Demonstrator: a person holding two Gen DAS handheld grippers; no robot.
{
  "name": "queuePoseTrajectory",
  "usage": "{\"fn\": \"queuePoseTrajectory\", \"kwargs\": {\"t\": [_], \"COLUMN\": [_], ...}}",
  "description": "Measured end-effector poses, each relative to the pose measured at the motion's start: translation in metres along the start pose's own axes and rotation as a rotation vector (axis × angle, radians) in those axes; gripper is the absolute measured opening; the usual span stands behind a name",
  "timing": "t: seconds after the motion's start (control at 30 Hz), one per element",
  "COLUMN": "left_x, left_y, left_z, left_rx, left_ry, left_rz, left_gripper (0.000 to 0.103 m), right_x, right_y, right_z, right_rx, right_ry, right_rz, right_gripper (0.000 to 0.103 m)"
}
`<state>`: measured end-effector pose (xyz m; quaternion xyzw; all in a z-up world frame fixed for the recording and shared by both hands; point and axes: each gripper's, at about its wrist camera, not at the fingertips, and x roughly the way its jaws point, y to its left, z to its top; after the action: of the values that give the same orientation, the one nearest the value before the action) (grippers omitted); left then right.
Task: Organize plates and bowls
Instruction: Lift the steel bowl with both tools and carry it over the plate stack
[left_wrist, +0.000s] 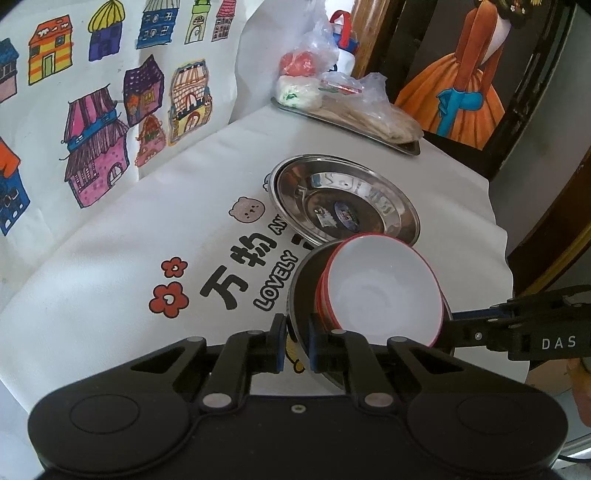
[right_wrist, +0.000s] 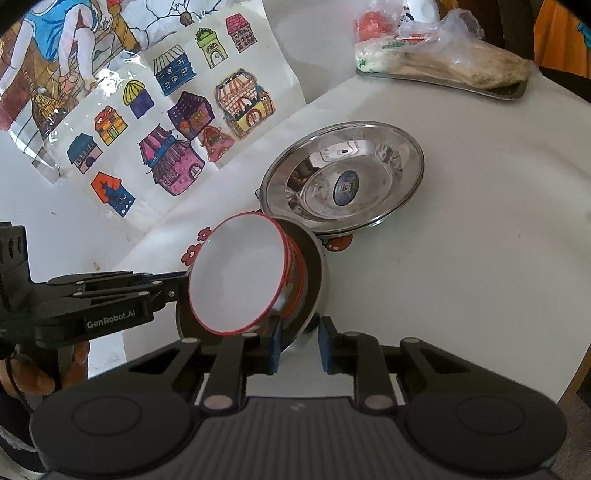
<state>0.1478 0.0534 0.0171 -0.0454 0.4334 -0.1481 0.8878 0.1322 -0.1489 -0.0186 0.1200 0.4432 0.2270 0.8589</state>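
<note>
**Jointly holding a tilted plate that is carrying nested bowls**

A dark steel plate (left_wrist: 301, 291) is tilting steeply above the white tablecloth (left_wrist: 147, 240), and a nested stack of white bowls with red rims (left_wrist: 384, 291) is leaning in it, mouths facing sideways. Just beyond, a shiny steel dish (left_wrist: 295, 184) is lying on the cloth, bearing only an oval sticker (left_wrist: 347, 216) too small to read. At the far edge a metal tray (left_wrist: 406, 147) is carrying food in plastic bags (left_wrist: 369, 114).

The left gripper (left_wrist: 297, 343) is pinching the plate's near rim between its blue pads. The right gripper (right_wrist: 301, 347) is reaching in from the opposite side with the rim between its fingers; whether it is clamping is not discernible.

The cloth is showing "LOVELY" beside large Chinese characters, and the gripper bodies are showing "DAS" and "GenRobot.AI".
</note>
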Motion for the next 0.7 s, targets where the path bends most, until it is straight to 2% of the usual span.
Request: {"fn": "queuePoseTrajectory", "kwargs": {"t": [0.43, 0.7], "left_x": [-0.006, -0.004], "left_y": [-0.005, -0.011], "left_z": [-0.009, -0.008], "left_rx": [-0.001, 0.017], "left_ry": [0.004, -0.008], "left_rz": [-0.013, 0.019], "left_gripper": [0.011, 0.011], "right_x": [-0.008, -0.006], "right_y": [-0.007, -0.007], "right_z": [-0.007, -0.003], "right_rx": [0.012, 0.012], "right_ry": [0.003, 0.011], "right_rz": [0.016, 0.012], "right_gripper": [0.021, 0.024]}}
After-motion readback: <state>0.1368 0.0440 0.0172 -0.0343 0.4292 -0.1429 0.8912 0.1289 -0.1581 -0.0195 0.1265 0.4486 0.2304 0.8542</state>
